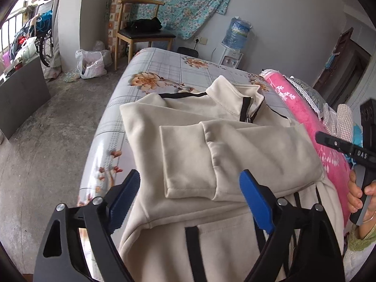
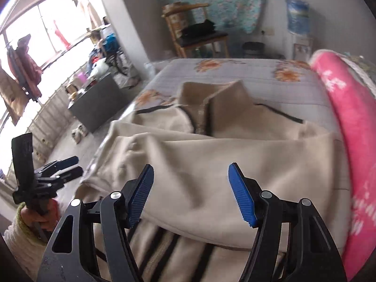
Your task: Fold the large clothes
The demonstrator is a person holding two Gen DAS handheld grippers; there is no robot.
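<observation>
A cream zip-neck jacket (image 1: pixel 188 117) with black trim lies on the bed, collar at the far end, both sleeves folded across its chest. It also shows in the right wrist view (image 2: pixel 235 145), blurred. My left gripper (image 1: pixel 190 197) is open and empty, hovering over the jacket's lower part near the folded sleeve cuff (image 1: pixel 188 162). My right gripper (image 2: pixel 191 192) is open and empty above the jacket's folded sleeve. The right gripper also shows at the right edge of the left wrist view (image 1: pixel 329 141). The left gripper shows at the left of the right wrist view (image 2: pixel 70 166).
The bed sheet (image 1: pixel 164 70) is grey with orange flowers. A pink quilt (image 1: pixel 305 122) lies along the bed's right side. A wooden chair (image 1: pixel 141 30), a water dispenser (image 1: pixel 235 44), a plastic bag (image 1: pixel 90 64) and a grey cabinet (image 1: pixel 21 94) stand beyond on the concrete floor.
</observation>
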